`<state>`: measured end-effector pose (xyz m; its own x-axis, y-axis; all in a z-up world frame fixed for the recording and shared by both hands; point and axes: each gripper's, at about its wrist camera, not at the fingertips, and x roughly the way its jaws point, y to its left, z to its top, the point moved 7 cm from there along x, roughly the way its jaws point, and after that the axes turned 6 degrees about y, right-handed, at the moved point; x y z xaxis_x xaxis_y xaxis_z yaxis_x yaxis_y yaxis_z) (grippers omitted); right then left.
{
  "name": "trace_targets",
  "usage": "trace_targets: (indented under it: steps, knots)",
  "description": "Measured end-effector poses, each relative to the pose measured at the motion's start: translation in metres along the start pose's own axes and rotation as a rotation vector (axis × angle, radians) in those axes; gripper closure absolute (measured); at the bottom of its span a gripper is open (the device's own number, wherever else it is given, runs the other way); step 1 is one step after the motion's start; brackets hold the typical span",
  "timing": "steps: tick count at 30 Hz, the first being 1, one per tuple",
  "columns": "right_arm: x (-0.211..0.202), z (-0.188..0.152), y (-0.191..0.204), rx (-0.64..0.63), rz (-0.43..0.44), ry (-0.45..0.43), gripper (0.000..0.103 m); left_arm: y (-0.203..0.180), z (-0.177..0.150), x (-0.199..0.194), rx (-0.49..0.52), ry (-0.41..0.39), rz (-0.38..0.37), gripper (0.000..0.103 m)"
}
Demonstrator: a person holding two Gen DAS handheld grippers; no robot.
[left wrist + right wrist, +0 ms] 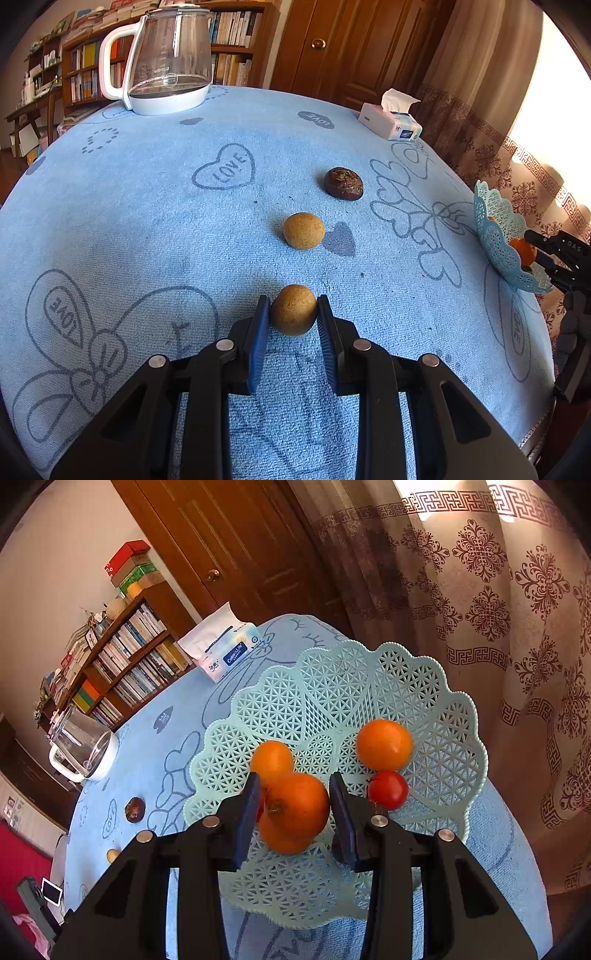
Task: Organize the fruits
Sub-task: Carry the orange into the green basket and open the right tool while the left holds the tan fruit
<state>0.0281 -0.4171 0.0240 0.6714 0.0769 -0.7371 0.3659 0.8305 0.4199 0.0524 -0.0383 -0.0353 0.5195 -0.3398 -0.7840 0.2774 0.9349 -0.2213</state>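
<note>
Left gripper [292,314]: matte black angular linkage arms, four round silver pivot pins, two fingers [258,343] faced with ribbed blue pads. Right gripper [291,805]: identical build, black arms, four silver pins, dark blue ribbed fingers [246,812].

I'm in a home living room: packed bookshelves [236,40], a wooden door [332,44], patterned curtains [498,602], and my table [147,206] under a blue towel cloth.

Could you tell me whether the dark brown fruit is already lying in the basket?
No, the dark brown fruit lies on the blue tablecloth, well apart from the basket at the table's edge.
</note>
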Motion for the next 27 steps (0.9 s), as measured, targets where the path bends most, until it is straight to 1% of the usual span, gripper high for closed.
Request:
trace_targets:
  steps: [7, 12, 17, 18, 19, 21, 24, 27]
  knots:
    - [-0.005, 0.003, -0.003, 0.02, 0.007, -0.016, 0.062, 0.0, 0.0, 0.0, 0.0, 0.0, 0.001, 0.077]
    - [-0.018, 0.009, -0.003, 0.032, 0.016, -0.063, 0.061, 0.0, 0.0, 0.0, 0.001, -0.002, 0.005, 0.077]
    - [-0.033, 0.015, -0.001, 0.032, 0.026, -0.112, 0.061, -0.003, 0.0, -0.001, 0.02, -0.011, 0.027, 0.077]
    - [-0.035, 0.016, 0.0, 0.031, 0.028, -0.12, 0.06, -0.004, 0.0, -0.002, 0.028, -0.014, 0.032, 0.077]
    - [-0.038, 0.017, 0.0, 0.03, 0.03, -0.129, 0.054, -0.006, 0.0, -0.003, 0.035, -0.017, 0.036, 0.077]
    - [-0.043, 0.018, 0.002, 0.03, 0.032, -0.155, 0.048, -0.011, 0.0, -0.005, 0.048, -0.019, 0.036, 0.077]
    - [-0.05, 0.02, 0.004, 0.017, 0.028, -0.182, 0.047, -0.024, -0.001, -0.006, 0.065, -0.011, 0.012, 0.077]
    - [-0.056, 0.022, 0.003, 0.023, 0.034, -0.206, 0.038, -0.043, 0.0, -0.006, 0.1, -0.01, -0.015, 0.077]
